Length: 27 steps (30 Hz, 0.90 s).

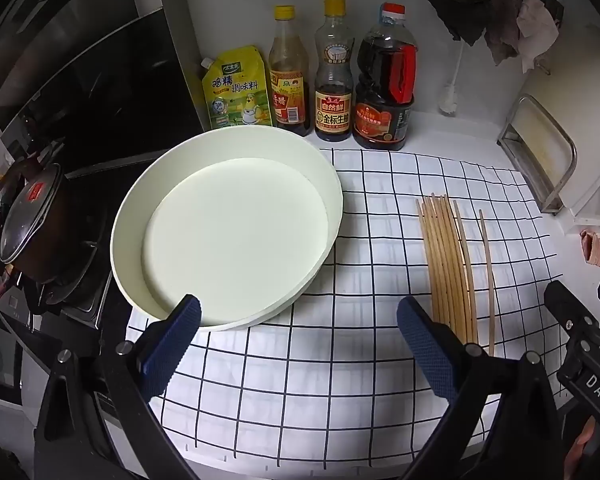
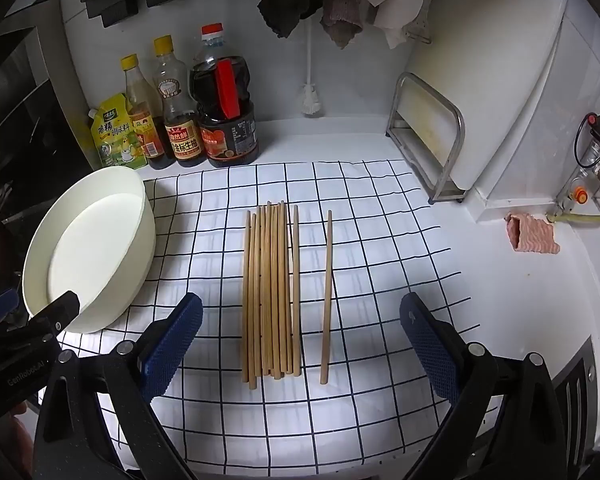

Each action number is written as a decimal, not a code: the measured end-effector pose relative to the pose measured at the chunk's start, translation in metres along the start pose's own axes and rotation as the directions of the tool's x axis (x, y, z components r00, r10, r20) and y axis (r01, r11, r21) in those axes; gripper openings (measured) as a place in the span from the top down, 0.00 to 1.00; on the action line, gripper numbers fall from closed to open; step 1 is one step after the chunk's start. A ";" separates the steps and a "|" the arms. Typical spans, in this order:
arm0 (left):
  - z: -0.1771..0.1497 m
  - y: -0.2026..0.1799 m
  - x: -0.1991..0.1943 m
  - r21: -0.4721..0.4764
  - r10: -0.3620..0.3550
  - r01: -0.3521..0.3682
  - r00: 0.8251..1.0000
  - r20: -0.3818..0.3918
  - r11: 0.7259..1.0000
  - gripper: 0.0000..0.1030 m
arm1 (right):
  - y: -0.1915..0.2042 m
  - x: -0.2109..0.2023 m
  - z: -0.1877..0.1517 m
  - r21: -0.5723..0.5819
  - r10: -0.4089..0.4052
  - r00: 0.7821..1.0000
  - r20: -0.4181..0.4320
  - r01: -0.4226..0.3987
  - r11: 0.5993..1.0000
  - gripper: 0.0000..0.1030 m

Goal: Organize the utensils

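Many wooden chopsticks (image 2: 271,292) lie side by side in a bunch on the checked cloth (image 2: 340,420) that covers the white surface (image 2: 340,136). One lone chopstick (image 2: 326,300) lies apart from the bunch, on its right. A round white tray (image 1: 236,236) sits on the left part of the cloth, well apart from the sticks, and it has nothing in it. I think the sticks are meant to go in there.

The left claw (image 1: 298,322) hangs above the cloth between the tray and the sticks. Its blue pads are wide apart and hold nothing. The right claw (image 2: 300,320) hangs over the near ends of the bunch. Its pads are also wide apart and hold nothing.

The sticks look thin, light and stiff. They are smooth and round, so they may roll or slip when pushed. They lie flat on soft cloth, so getting a pad under one could be hard. The lone stick looks like the easy one to take first, because nothing touches it. I would pinch it near the middle so it stays level and does not tip. The bunch might be squeezed together from both sides, but some sticks could slide out.

Sauce bottles (image 2: 188,120) stand at the back, out of the way.
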State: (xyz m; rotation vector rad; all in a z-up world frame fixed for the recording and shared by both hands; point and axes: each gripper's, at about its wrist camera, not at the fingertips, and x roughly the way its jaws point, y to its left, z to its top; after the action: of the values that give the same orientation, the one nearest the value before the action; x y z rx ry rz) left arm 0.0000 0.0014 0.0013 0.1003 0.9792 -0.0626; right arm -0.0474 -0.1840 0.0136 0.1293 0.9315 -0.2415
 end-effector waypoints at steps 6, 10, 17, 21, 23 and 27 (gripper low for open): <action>-0.001 -0.004 -0.002 0.007 0.007 -0.007 1.000 0.004 1.000 0.06 | 0.000 -0.001 -0.001 0.001 0.002 1.000 -0.008 -0.002 1.000 0.08; 0.000 -0.002 -0.001 0.008 0.004 -0.004 1.000 0.002 1.000 0.06 | -0.002 -0.008 0.005 -0.001 -0.002 1.000 0.003 0.002 1.000 0.08; 0.000 0.000 0.002 0.006 0.005 -0.005 1.000 0.004 1.000 0.06 | 0.001 -0.005 0.002 -0.003 -0.002 1.000 0.011 0.002 1.000 0.08; 0.001 0.002 -0.001 0.006 0.005 -0.005 1.000 0.010 1.000 0.06 | 0.002 -0.006 0.004 -0.004 -0.004 1.000 0.011 0.004 1.000 0.08; 0.002 0.002 -0.001 0.007 0.005 -0.005 1.000 0.009 1.000 0.06 | 0.002 -0.006 0.003 -0.004 -0.004 1.000 0.012 0.004 1.000 0.08; 0.002 0.003 -0.001 0.007 0.006 -0.006 1.000 0.010 1.000 0.06 | 0.003 -0.007 0.005 -0.002 -0.004 1.000 0.011 0.005 1.000 0.08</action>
State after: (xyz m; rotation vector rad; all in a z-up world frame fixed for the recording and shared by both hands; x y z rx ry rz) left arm 0.0013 0.0039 0.0034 0.1088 0.9686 -0.0611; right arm -0.0470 -0.1814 0.0224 0.1241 0.9214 -0.2452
